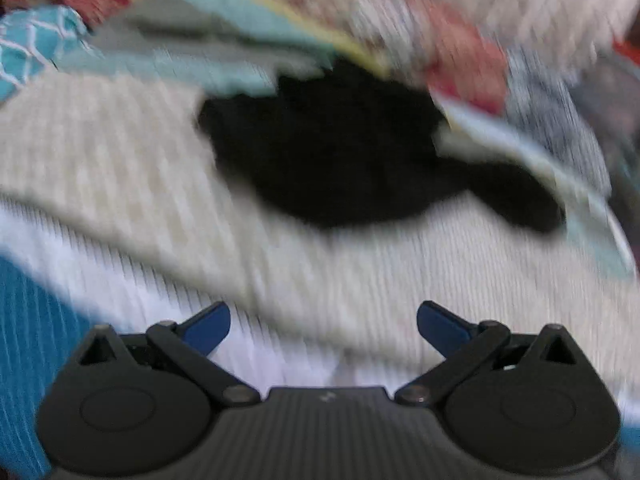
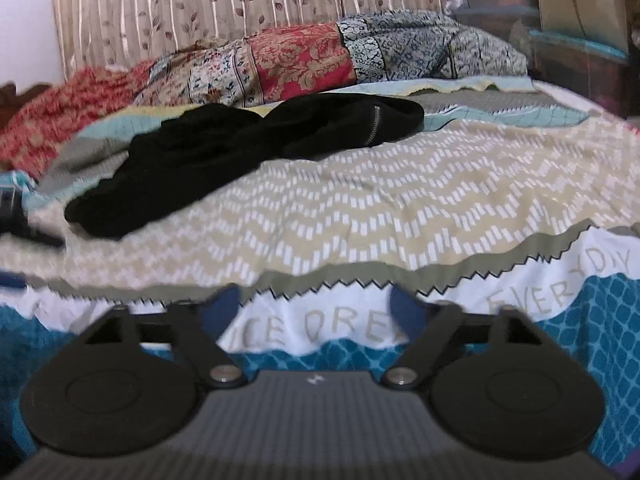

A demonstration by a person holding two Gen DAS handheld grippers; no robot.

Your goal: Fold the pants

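Black pants [image 2: 224,152] lie crumpled on the bed, toward the far left in the right wrist view, a zip showing near their right end. In the blurred left wrist view the same pants [image 1: 340,160] are a dark heap ahead of the fingers. My left gripper [image 1: 323,326] is open above the beige patterned spread, short of the pants, with nothing between its blue pads. My right gripper [image 2: 316,310] hangs open over the bed's near edge, well short of the pants, with only bedding showing between its pads.
A beige zigzag bedspread [image 2: 400,208] covers the bed, with a white and teal blanket [image 2: 592,312] at the near edge. Patterned red and blue bedding [image 2: 320,60] is piled at the far side before a striped curtain [image 2: 200,4]. Dark furniture [image 2: 580,60] stands at the right.
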